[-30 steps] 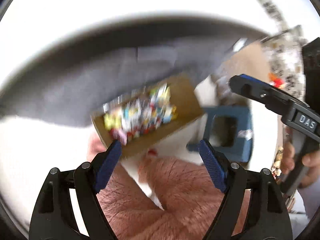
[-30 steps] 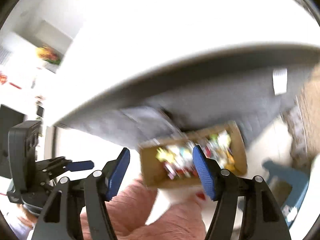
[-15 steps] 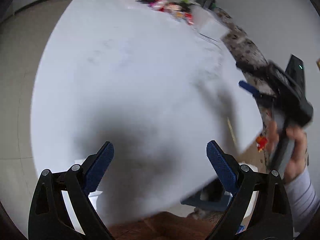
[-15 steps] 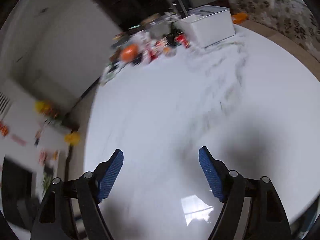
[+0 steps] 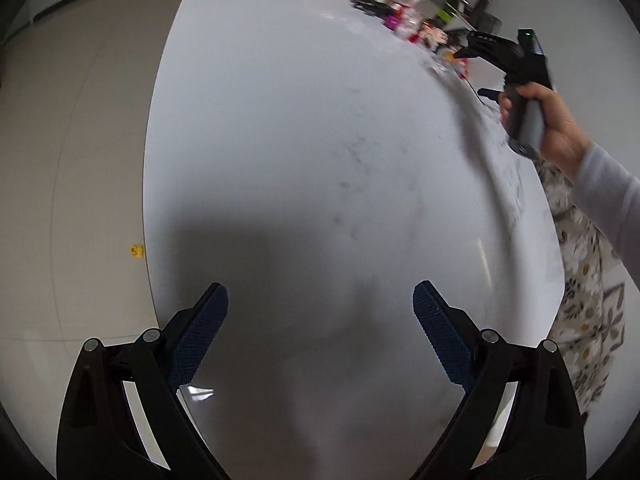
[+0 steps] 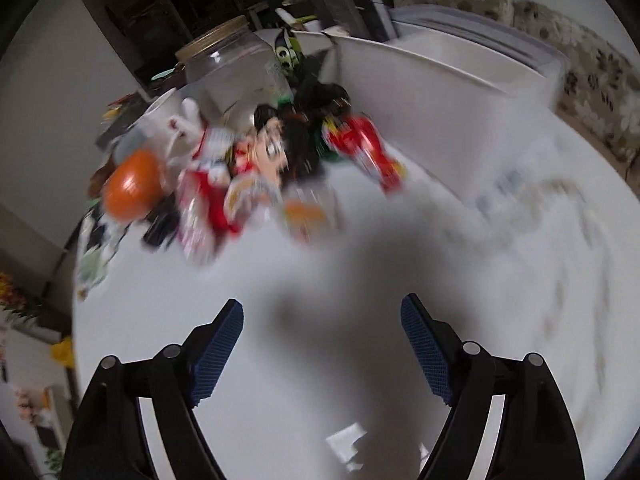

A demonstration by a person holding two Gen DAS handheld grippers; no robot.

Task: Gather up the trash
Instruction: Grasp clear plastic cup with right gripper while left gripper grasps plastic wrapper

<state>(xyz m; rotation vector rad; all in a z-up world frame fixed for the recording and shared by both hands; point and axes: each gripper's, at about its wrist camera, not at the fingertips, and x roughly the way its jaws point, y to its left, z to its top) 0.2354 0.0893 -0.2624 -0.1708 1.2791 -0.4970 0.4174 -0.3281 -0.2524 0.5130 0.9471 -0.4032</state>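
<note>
Both views look down on a white round tabletop point(image 5: 304, 128).

Trash: a heap of crumpled, colourful snack wrappers point(image 6: 248, 184) lies at the far side of the tabletop, in the upper left of the right wrist view, ahead of and slightly left of the right hand-held gripper point(image 6: 322, 344). The pile runs roughly left to right across that frame. A red wrapper point(image 6: 368, 156) sits at its right end. An orange round object point(image 6: 132, 186) sits at its left end; blur hides what it is.

Right hand-held gripper: jaws have just been opening, nothing between them, bare tabletop below.

Left hand-held gripper point(image 5: 320, 332): jaws spread wide and empty. In its view the same heap point(image 5: 404, 20) shows small at the top edge, well apart. Judgement: the right hand is nearer and better placed for the next pick.

Containers: a clear glass jar with gold lid point(image 6: 236, 68) stands behind the heap, apparently empty. A white rectangular bin point(image 6: 440, 92) stands just right of the heap; its inside is hidden.
</note>
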